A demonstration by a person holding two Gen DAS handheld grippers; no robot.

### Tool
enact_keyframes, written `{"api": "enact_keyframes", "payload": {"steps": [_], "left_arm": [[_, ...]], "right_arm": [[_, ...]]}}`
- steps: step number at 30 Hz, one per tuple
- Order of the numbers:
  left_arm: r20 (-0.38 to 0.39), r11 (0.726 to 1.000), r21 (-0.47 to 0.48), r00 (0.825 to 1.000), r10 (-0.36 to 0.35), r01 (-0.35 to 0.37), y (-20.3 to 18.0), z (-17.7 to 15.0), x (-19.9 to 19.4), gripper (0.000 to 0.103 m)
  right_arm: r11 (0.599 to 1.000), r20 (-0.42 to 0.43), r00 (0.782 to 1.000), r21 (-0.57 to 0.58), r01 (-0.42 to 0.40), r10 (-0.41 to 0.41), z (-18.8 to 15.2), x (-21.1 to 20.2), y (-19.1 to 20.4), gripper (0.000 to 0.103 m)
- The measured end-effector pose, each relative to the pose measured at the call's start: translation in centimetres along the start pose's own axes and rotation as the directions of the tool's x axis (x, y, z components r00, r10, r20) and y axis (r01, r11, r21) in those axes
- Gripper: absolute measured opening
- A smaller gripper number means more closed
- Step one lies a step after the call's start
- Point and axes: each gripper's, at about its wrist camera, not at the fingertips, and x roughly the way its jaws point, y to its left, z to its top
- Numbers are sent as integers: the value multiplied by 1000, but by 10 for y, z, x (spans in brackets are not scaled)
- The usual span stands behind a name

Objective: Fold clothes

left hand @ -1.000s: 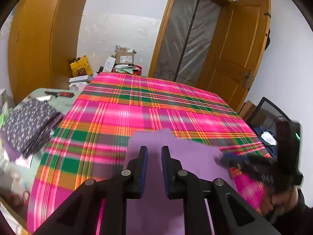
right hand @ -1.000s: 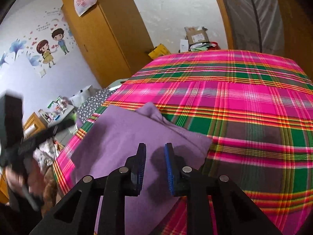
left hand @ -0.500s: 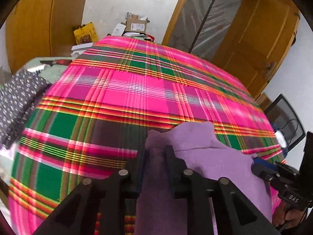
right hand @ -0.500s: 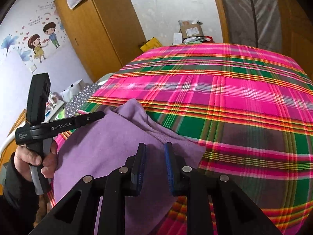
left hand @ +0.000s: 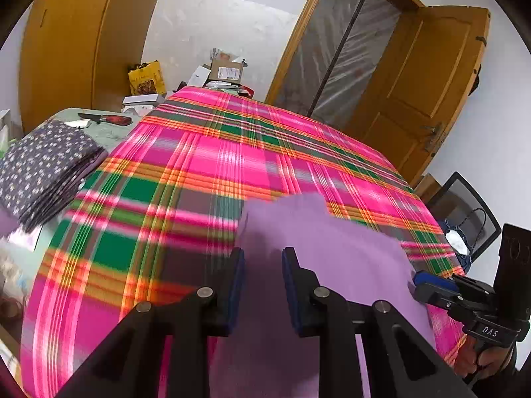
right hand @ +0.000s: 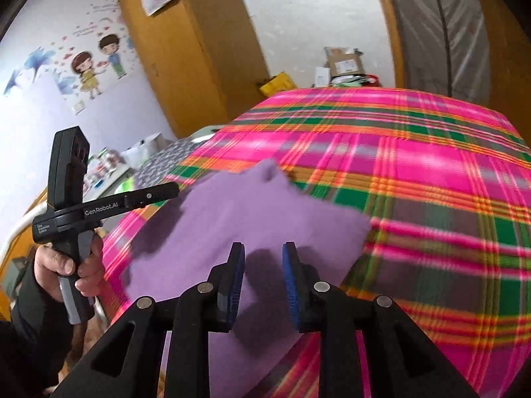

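A soft, matte purple garment (left hand: 325, 265) lies folded flat on the bed's pink-green plaid cover (left hand: 205, 165). Both the left hand-held gripper (left hand: 262, 275) and right hand-held gripper (right hand: 262, 268) hover above it, blue-padded jaws narrowly parted, gripping nothing.

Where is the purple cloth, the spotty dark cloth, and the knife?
purple cloth (right hand: 252, 219), right wrist view, flat middle.
spotty dark cloth (left hand: 43, 165), left wrist view, top of pile.
knife (left hand: 114, 119), left wrist view, red handle.

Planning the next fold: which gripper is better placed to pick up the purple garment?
Probably the right gripper: its open fingers hang over the purple garment near its right edge. The left gripper hangs over the opposite edge, open too, so it's close.
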Motion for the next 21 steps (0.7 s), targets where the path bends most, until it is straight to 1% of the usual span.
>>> {"api": "enact_keyframes", "payload": {"steps": [2,4,5,6,8,10,13,17,19,21], "left_arm": [[16,1000,5,1000,2,-2,-2,-12,-13,24],[23,1000,-1,1000,1,-1,0,-22,-15,24],[17,1000,-8,1000,4,-4,4,-25,-13,24],[12,1000,-16,1000,7,-6,8,-28,-11,24],[5,999,-40,1000,11,-11,14,-28,-11,24],[6,998,-65,1000,7,-7,17,-28,-16,24],[25,998,-60,1000,5,-4,14,-32,-27,24],[23,998,-56,1000,13,-12,16,-48,-33,24],[23,998,-65,1000,16,-15,20,-55,-30,27],[30,996,-89,1000,-2,4,25,-57,-28,30]], "right_arm": [[999,0,1000,-41,0,0,-10,-4,12,25],[997,3,1000,-82,-3,3,-18,-7,20,26],[995,1,1000,-100,-3,3,-22,-6,23,30],[993,-3,1000,-119,1,-2,-26,-4,25,32],[990,-7,1000,-142,15,-16,-30,-1,27,32],[990,-1,1000,-140,15,-16,-29,-6,28,32],[986,15,1000,-164,15,-12,-31,-15,31,32],[980,11,1000,-197,17,-15,-44,-18,32,33],[980,5,1000,-196,16,-15,-52,-15,29,34],[980,13,1000,-198,16,-13,-54,-13,29,35]]}}
